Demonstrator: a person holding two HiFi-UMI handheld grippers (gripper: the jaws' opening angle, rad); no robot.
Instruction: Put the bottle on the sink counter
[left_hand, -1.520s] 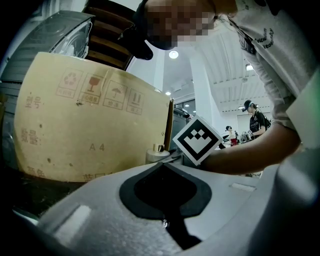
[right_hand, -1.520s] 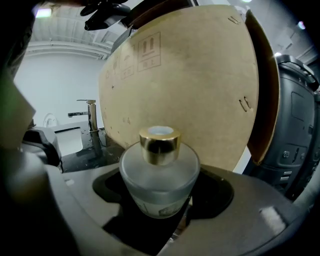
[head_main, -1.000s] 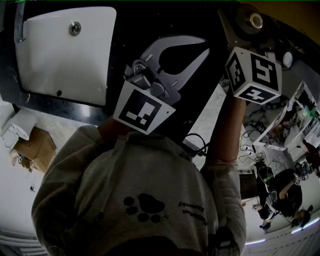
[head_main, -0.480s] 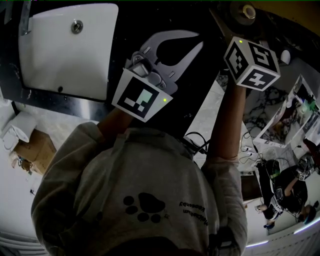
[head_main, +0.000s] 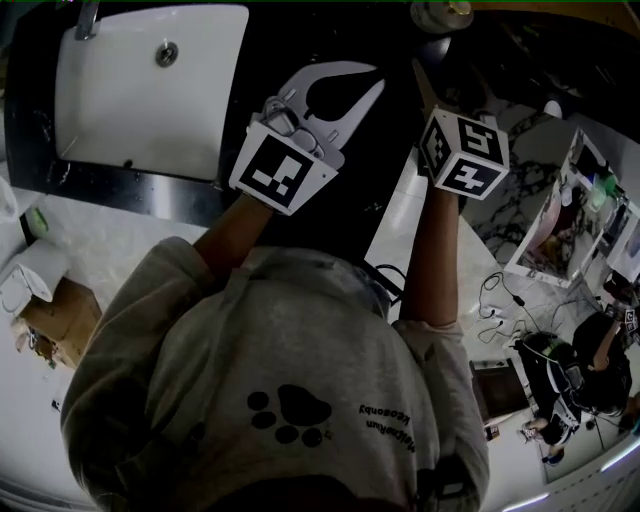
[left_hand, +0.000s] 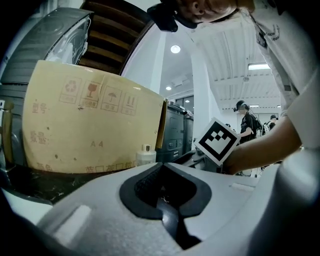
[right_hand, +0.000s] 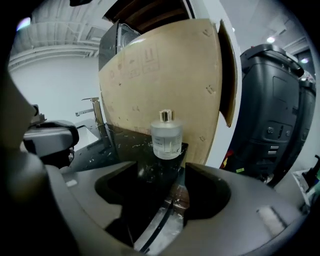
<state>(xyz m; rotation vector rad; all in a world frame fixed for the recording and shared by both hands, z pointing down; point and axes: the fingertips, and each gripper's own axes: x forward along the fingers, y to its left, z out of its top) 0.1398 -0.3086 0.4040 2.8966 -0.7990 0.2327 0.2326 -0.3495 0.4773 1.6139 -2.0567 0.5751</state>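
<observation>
The bottle (right_hand: 166, 135), a small frosted glass one with a metal cap, stands upright on the black sink counter (right_hand: 130, 150) just in front of a cardboard box. It also shows from above at the top of the head view, bottle (head_main: 441, 13), and past the left jaws, bottle (left_hand: 145, 155). My right gripper (right_hand: 157, 172) sits a short way back from it, its jaws closing with nothing between them. My left gripper (head_main: 358, 88) hovers over the counter beside the basin, jaws shut and empty.
A white sink basin (head_main: 150, 90) with a tap (right_hand: 92, 107) lies to the left. The tall cardboard box (right_hand: 165, 75) stands behind the bottle, and a dark grey bin (right_hand: 275, 100) is to its right. The counter ends at the right, over pale floor (head_main: 410, 220).
My right gripper has drawn back a little from the bottle, which stays standing on the counter. Both grippers have shifted slightly left in the head view.
</observation>
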